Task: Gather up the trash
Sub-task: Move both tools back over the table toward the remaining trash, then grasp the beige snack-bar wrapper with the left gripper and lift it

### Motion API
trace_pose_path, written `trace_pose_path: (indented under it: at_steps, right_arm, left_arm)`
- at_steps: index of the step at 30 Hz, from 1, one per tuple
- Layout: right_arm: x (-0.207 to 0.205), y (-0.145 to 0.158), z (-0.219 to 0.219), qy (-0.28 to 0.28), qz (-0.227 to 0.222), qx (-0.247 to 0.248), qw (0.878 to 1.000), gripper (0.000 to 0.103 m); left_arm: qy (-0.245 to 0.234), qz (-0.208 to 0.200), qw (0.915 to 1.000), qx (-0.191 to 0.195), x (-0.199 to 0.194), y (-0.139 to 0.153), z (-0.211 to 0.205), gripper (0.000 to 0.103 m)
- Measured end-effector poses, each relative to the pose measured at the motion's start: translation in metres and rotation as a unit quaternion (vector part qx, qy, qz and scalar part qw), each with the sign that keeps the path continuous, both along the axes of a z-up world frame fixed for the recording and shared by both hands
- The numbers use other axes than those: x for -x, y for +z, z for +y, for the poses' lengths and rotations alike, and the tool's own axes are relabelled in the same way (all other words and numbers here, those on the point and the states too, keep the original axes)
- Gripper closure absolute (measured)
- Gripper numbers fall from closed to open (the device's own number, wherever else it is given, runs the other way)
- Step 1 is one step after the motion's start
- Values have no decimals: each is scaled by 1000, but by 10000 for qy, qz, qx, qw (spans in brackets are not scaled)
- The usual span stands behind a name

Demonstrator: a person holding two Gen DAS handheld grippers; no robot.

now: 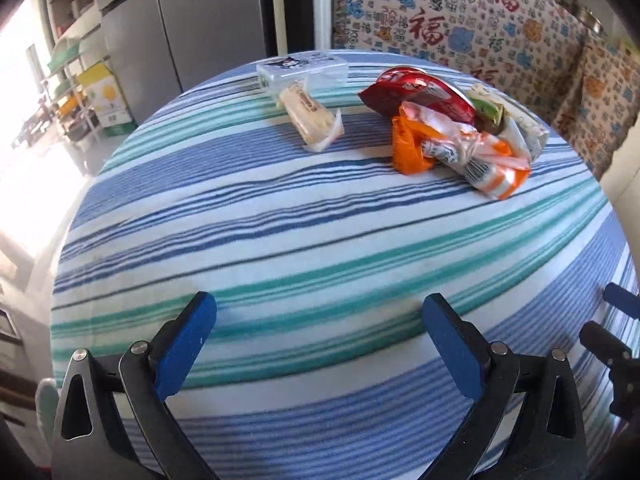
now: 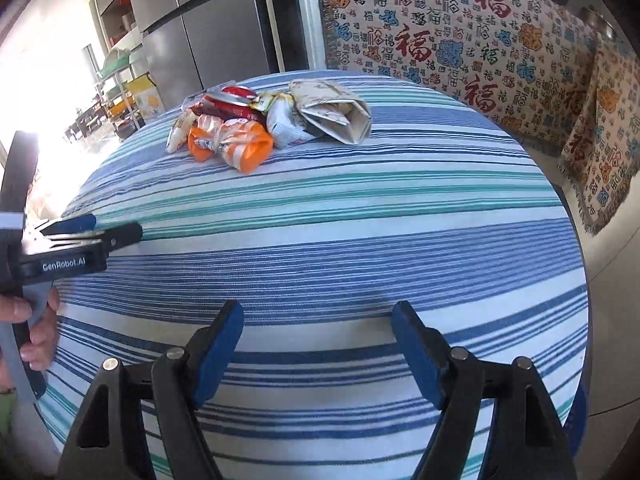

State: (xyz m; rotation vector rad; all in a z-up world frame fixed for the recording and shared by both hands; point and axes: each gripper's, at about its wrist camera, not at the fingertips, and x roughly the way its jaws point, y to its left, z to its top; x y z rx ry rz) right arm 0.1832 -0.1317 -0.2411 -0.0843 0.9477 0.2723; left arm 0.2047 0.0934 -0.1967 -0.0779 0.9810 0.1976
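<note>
Snack wrappers lie at the far side of a round table with a striped cloth [image 1: 280, 240]. An orange-and-white wrapper [image 1: 460, 152] lies in front of a red wrapper [image 1: 416, 92] and a beige paper packet [image 1: 516, 120]. A pale wrapped snack [image 1: 312, 116] lies apart to the left. In the right wrist view the orange wrapper [image 2: 232, 144], the red one [image 2: 228, 104] and the folded beige packet [image 2: 336, 112] form one pile. My left gripper [image 1: 320, 320] is open and empty over the near cloth. My right gripper [image 2: 318, 328] is open and empty too.
A clear plastic box [image 1: 302, 70] with a cartoon label stands behind the pale snack. A sofa with a patterned throw [image 1: 480, 32] is behind the table. A grey fridge [image 1: 180, 20] and shelves [image 1: 72, 80] stand at the left. The left gripper [image 2: 92, 232] shows in the right wrist view.
</note>
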Motion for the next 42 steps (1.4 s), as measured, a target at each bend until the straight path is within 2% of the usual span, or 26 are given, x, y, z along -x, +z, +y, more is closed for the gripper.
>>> trace_pose_path:
  at_steps: [4,8,15,20,22,24,27,29,31,38,41,42]
  right_arm:
    - [-5,-2,9,100,-118,276,9995,20]
    - [-7,-1,9,104,-120,263,9995,18]
    - [-9,-2,11,98,-120,276,9995,18]
    - [-8,-2,12,92,-120,277,9995,18]
    - [-8,-2,12,91,-120,275,9995,18]
    - [-8,-2,12,88,-119,273,9995,17]
    - [-9,-2,12,84,-111,253,9996,17]
    - [-9,-3,12,126,-84,227,9996,15]
    - [-10,-5,16,207,-60,277,9994,8]
    - [-27,-3,23,272,-33,182,9995,7]
    - [-46,1,32,391,112,-122,9991,10]
    - [-53,3,37,464,178,-273,9984,19]
  left_arm:
    - [67,-7,10000,9,-20,1,5,0]
    - [210,-76,9997,94,-41,3,14,2]
    - [398,-298,9955,811,-82,12,37,11]
    - [427,-320,9936,991,-105,13,41,21]
    - [393,-320,9942,949,-112,13,40,33]
    - [244,-284,9951,911,-115,13,37,69]
    - [50,-297,9954,910,-105,12,34,78]
    - [-51,-300,9955,896,-94,13,33,79]
    - [-152,-278,9956,883,-79,14,32,80]
    - [-465,-145,9952,849,-9,16,22,81]
    - [-458,-142,9947,909,17,16,19,81]
    - [-453,-156,9944,938,25,16,18,81]
